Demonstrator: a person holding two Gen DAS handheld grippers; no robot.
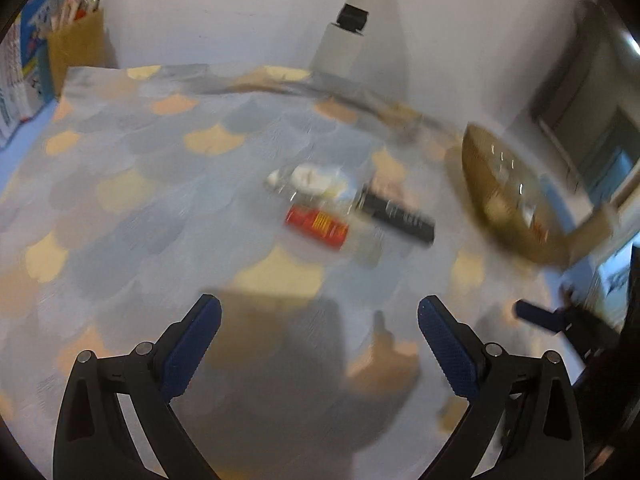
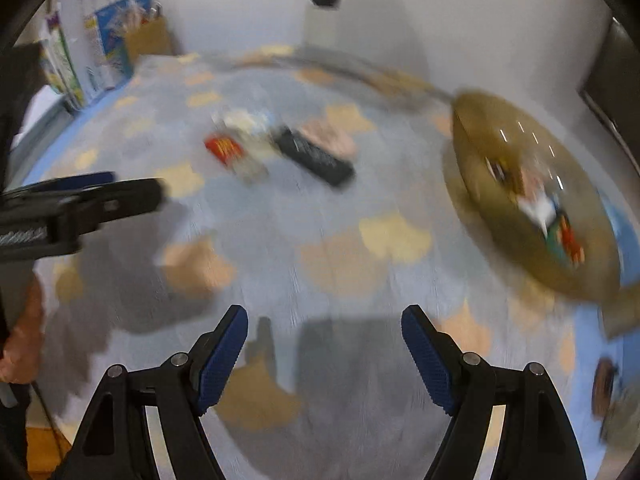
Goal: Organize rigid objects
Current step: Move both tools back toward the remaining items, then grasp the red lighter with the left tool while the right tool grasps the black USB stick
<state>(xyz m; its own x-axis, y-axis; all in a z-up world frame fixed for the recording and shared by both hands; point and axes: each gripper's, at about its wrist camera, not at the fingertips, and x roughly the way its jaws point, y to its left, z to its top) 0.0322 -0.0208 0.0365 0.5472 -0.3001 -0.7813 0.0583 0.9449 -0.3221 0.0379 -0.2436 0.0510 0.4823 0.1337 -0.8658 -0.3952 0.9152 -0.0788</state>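
Both views are blurring. Left gripper is hovering over the table, fingers apart, nothing between them. Right gripper is likewise hovering, fingers apart and empty. A red item, a black bar and a white item are lying clustered mid-table, touching or nearly so. A tan box holding several items is sitting far right. A brown pen holder is standing far left.
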